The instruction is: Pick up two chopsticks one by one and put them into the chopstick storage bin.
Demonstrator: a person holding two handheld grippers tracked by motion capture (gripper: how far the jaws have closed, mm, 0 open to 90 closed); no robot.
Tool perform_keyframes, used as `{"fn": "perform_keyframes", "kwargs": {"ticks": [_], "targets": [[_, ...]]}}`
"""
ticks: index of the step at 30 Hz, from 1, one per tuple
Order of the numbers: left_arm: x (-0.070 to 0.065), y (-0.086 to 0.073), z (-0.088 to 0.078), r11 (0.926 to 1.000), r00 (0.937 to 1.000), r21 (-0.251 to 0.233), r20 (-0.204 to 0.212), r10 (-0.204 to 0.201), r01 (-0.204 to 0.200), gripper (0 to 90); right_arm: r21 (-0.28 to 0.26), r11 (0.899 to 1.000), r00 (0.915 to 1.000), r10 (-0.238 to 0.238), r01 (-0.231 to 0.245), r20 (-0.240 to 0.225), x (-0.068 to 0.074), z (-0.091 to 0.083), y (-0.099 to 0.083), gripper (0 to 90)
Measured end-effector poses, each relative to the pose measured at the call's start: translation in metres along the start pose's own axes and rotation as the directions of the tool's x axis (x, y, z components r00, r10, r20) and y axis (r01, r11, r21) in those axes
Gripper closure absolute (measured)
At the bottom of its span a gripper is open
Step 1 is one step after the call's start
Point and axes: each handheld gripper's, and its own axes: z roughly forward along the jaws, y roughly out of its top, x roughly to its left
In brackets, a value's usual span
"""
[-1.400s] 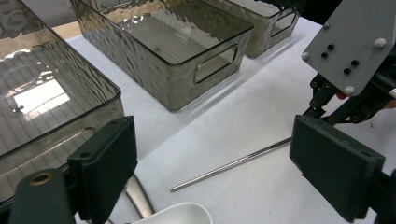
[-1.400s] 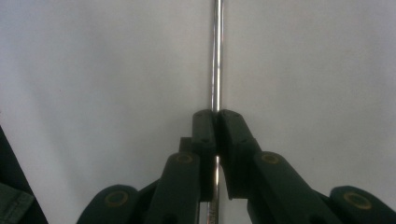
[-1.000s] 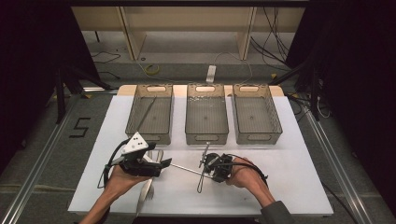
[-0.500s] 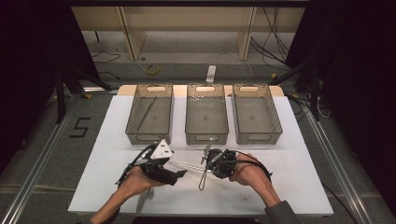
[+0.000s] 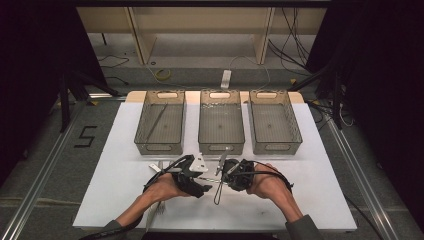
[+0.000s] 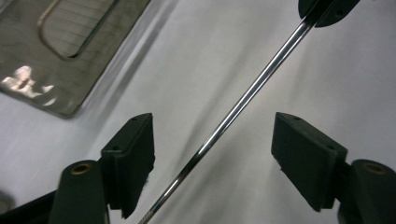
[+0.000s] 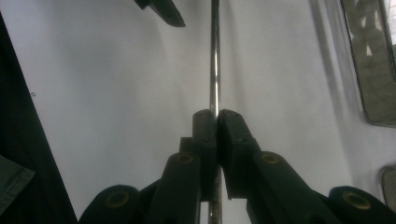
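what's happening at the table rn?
A person works two handheld grippers over the white table. The right gripper is shut on a thin metal rod; the left gripper is open, its jaws either side of that rod. Three bins sit behind.

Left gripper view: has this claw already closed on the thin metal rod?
No: the left claw stands wide open, the metal rod passing untouched between its two pads.

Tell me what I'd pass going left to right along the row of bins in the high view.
Left bin with a thin utensil inside → middle bin → right bin.
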Motion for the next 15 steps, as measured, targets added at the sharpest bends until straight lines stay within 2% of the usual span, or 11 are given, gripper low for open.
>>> {"fn": "perform_keyframes", "kwargs": {"ticks": [4, 7, 15], "targets": [[-0.0026, 0.0022, 0.0083, 0.9987, 0.9990, 0.030, 0.011, 0.042, -0.043, 37.1, -0.005, 1.000, 0.9999, -0.015, 0.015, 0.000, 0.0022, -0.0025, 0.0017, 85.8], [-0.0009, 0.0050, 0.0081, 0.9990, 0.9991, 0.022, 0.019, 0.037, -0.038, 42.5, -0.019, 1.000, 0.9998, -0.018, 0.018, 0.003, 0.0035, -0.0041, 0.0020, 85.8], [-0.0034, 0.0099, 0.0086, 0.9946, 0.9945, 0.047, 0.054, 0.090, -0.092, 59.3, -0.022, 0.999, 0.9993, -0.038, 0.038, 0.000, 0.0061, -0.0086, 0.0027, 85.8]]}}
